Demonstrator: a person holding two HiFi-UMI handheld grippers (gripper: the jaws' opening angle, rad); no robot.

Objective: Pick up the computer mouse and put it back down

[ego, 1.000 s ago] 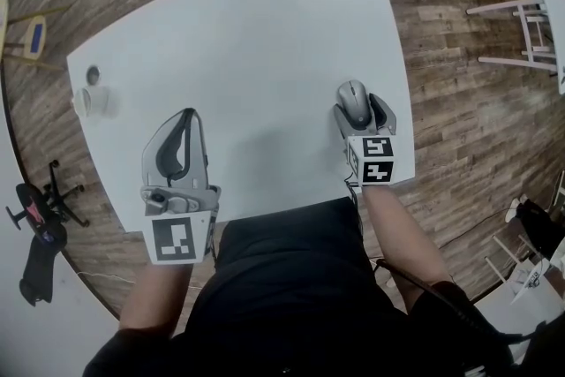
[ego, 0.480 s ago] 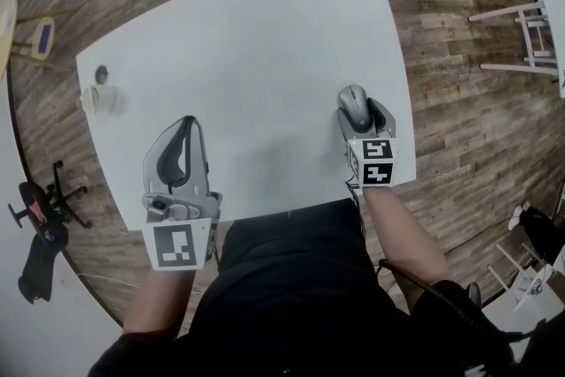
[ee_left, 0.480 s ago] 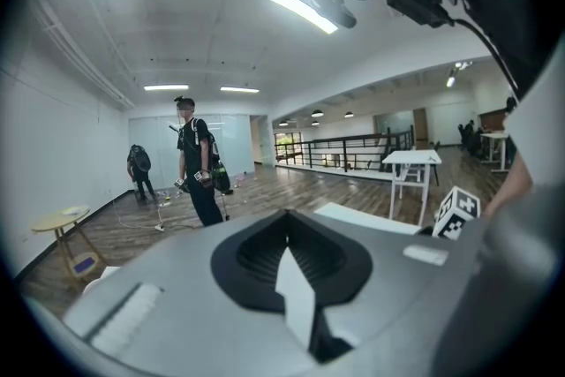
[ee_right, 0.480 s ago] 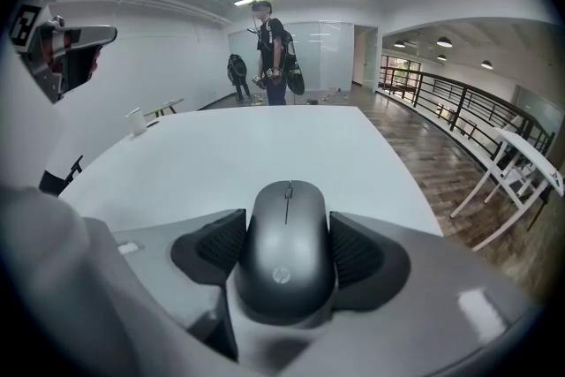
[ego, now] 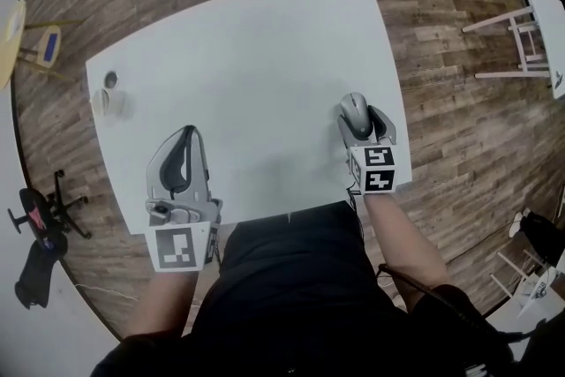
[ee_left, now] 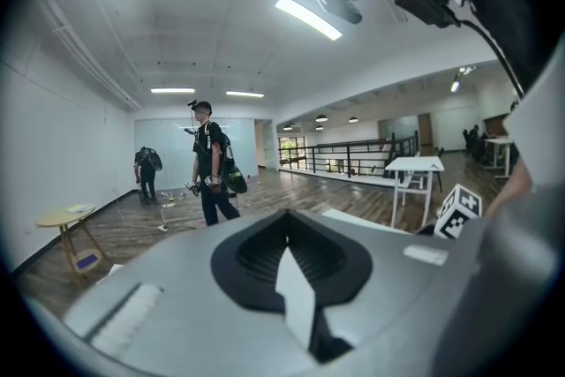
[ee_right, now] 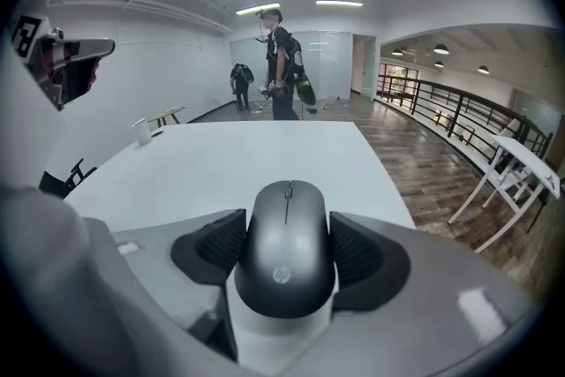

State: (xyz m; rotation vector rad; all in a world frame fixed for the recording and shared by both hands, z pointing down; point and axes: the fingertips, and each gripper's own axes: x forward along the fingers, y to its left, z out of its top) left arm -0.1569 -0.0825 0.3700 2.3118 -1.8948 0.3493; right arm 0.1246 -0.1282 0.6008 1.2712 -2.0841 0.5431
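The computer mouse [ee_right: 285, 256] lies with its long axis running straight away from the person, in line with the right gripper [ego: 363, 124]. Its scroll-wheel end points toward the far edge of the white table [ego: 247, 57], and its rounded end with the logo sits nearest the gripper's camera. It is close to the table's right edge, toward the near right corner. The views do not show whether it rests on the top or has just cleared it.

The right gripper's jaws have just been closing with the mouse between them. They now stand fairly wide (the mouse is broad), one on each flank. In the right gripper view the dark ribbed pads [ee_right: 364, 250] press against both sides of the body, so the mouse is clamped across its width. The gripper slants downward onto it.

The left gripper [ego: 186, 133] is over the near left part of the table, well apart from the mouse. Its jaws are together at the tips, leaving only the leaf-shaped gap between the curved pads, and nothing is in them.

A white cup [ego: 110, 101] stands near the table's left edge, far from both grippers. Wooden floor [ego: 441, 31] surrounds the table.
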